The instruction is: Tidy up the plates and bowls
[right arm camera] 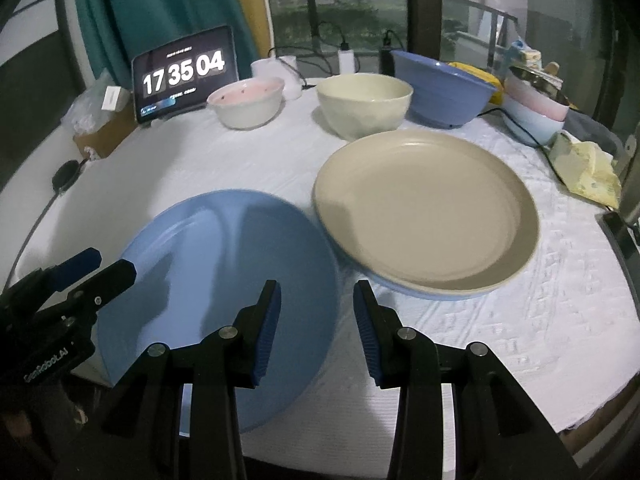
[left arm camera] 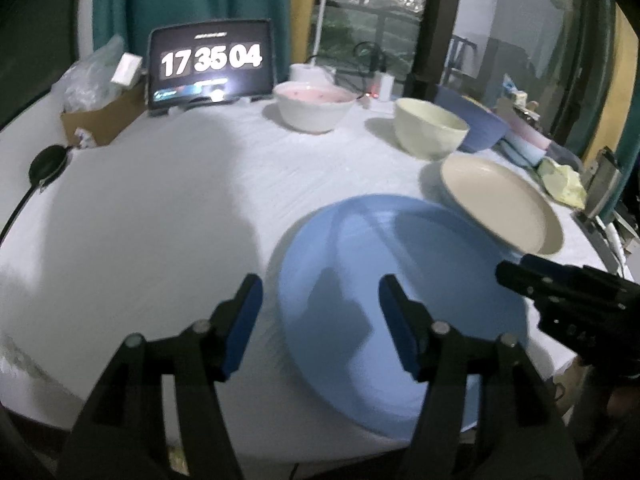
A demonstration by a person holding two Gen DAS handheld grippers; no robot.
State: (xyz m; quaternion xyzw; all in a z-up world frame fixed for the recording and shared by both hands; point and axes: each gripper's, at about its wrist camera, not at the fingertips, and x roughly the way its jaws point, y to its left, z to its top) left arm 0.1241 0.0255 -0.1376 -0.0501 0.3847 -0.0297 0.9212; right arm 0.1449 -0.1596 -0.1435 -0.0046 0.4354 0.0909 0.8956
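Both the left gripper (left arm camera: 320,320) and right gripper (right arm camera: 316,328) are spread and empty. The blue plate (right arm camera: 224,280) fills the lower left of the right view, touching the beige plate (right arm camera: 424,208). Best to pinch its near rim squarely, then lift level.

Teal curtain (right arm camera: 132,20) beside a tall window (right arm camera: 340,8) (dim greenery outside).
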